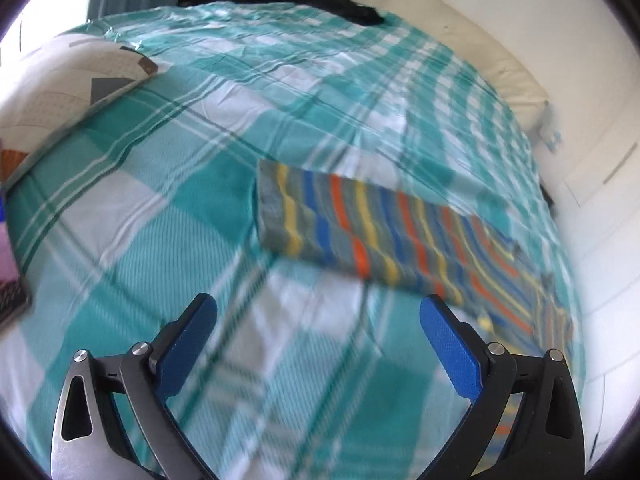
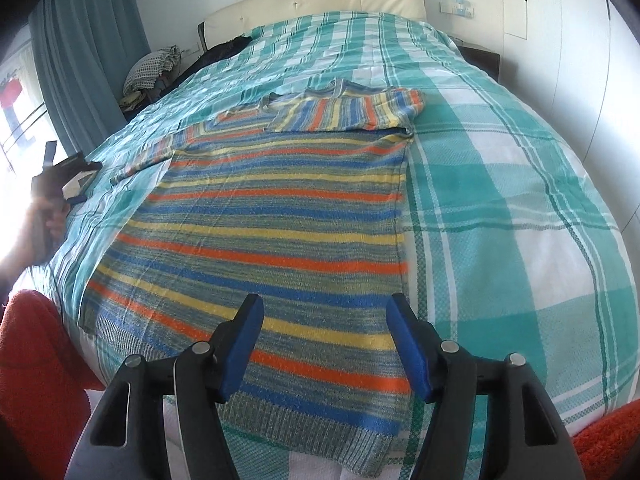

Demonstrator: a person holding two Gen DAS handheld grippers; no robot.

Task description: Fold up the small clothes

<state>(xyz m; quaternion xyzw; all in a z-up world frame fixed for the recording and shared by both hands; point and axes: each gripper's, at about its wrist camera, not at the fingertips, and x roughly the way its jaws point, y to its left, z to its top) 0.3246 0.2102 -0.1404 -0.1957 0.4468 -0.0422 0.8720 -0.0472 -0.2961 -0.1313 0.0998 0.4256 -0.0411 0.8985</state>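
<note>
Folding striped sweater (image 2: pixel 264 216) half done; left gripper (image 1: pixel 318 312) and right gripper (image 2: pixel 324 312) spread, empty; next, left side needs folding.

Striped sweater (image 2: pixel 264 216): coarse matt knit, ribbed hem. Bedspread (image 2: pixel 500 208): woven checked cloth, matt, lightly creased. Right gripper (image 2: pixel 324 320) and left gripper (image 1: pixel 318 316): blue textured plastic pads, matt black arms, shiny metal pivot pins. Headboard (image 2: pixel 320 4): smooth cream padding, tufted.

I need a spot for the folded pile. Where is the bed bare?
Bare sheet lies right of the sweater, up to the headboard. More lies between sweater and pillow. Crowded: the far left corner, with dark clothes.
</note>
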